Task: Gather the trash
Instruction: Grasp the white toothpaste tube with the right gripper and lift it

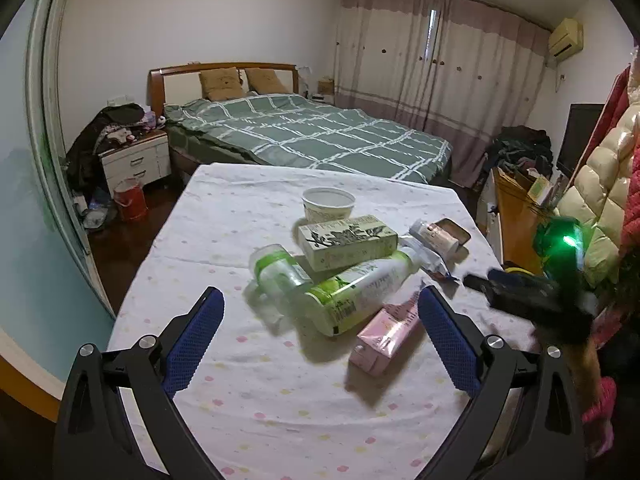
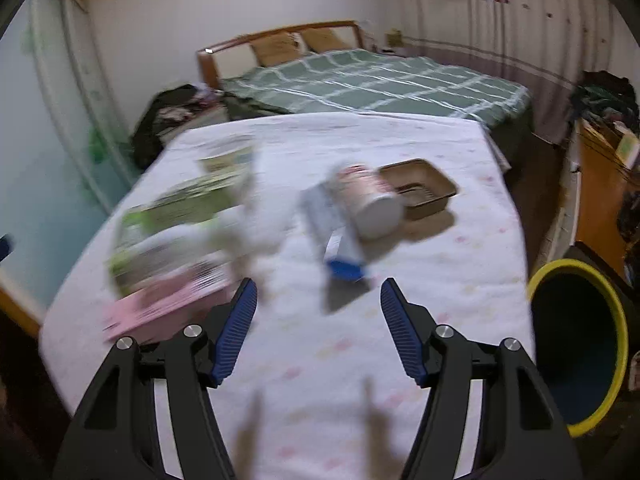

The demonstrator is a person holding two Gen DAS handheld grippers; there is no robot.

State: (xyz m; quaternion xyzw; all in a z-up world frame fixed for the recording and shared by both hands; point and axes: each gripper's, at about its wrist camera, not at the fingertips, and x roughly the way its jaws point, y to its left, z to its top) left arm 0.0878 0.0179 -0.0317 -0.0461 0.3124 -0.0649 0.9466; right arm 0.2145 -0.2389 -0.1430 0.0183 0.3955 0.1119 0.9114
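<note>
Trash lies in a heap on the table's white dotted cloth [image 1: 272, 400]: a white paper cup [image 1: 328, 208], a green-patterned box [image 1: 348, 242], a white and green bottle [image 1: 360, 290] on its side, a clear cup [image 1: 276, 268] and a pink carton [image 1: 386, 338]. My left gripper [image 1: 320, 291] hangs open just before the bottle, holding nothing. In the right wrist view my right gripper [image 2: 319, 284] is open and empty, over the cloth in front of a blue-ended wrapper [image 2: 340, 248]. A pink and white can [image 2: 368, 196] lies against a brown tin [image 2: 420, 188]. The pink carton [image 2: 160, 308] is blurred at its left.
A dark bin with a yellow rim [image 2: 580, 344] stands on the floor at the table's right edge. Behind the table is a bed with a green checked cover [image 1: 312, 132]. A nightstand [image 1: 134, 162] and red bucket [image 1: 130, 200] stand far left. Padded jackets [image 1: 600, 184] hang at right.
</note>
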